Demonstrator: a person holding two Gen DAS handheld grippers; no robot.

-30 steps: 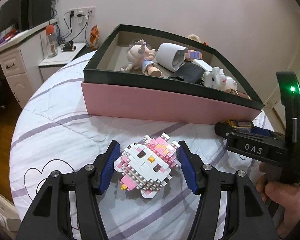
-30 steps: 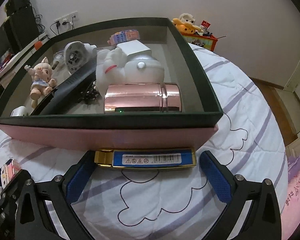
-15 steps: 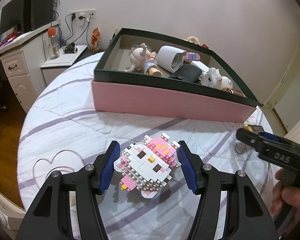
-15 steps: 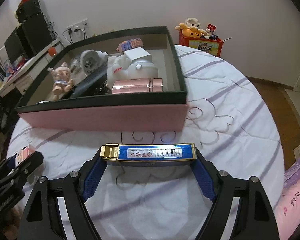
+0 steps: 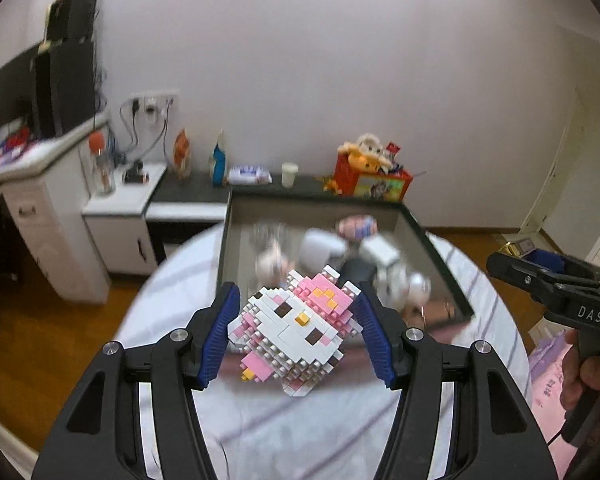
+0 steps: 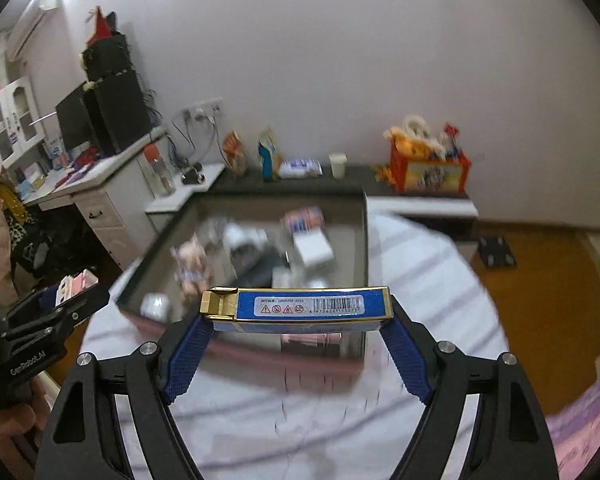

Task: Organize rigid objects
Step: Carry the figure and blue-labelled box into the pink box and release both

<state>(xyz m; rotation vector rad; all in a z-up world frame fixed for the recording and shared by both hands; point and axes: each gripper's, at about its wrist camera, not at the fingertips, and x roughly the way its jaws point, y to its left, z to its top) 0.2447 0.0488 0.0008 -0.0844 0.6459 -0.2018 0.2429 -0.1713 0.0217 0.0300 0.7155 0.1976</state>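
A white and pink cat figure built of small bricks (image 5: 296,328) hangs in the air, my left gripper (image 5: 296,320) shut on its sides. A long blue and gold box (image 6: 300,308) is clamped end to end in my right gripper (image 6: 296,320), also lifted. Both hang above the near side of the pink box with a dark green rim (image 5: 440,256) (image 6: 366,240), which stands on the white, purple-striped cover (image 5: 300,420). The right gripper (image 5: 540,276) shows at the right edge of the left wrist view. The left gripper (image 6: 60,304) shows at the left edge of the right wrist view.
Several blurred things lie inside the pink box, among them a pig doll (image 6: 192,264) and a white cup (image 5: 320,248). Behind it a dark shelf carries an orange toy box (image 5: 372,180). A white desk (image 5: 40,200) stands at the left, with wooden floor around the bed.
Both grippers have risen with their loads; the pink box and the cover now lie farther below. The right gripper's jaws, wide around the blue box a second ago, have shut on its ends.
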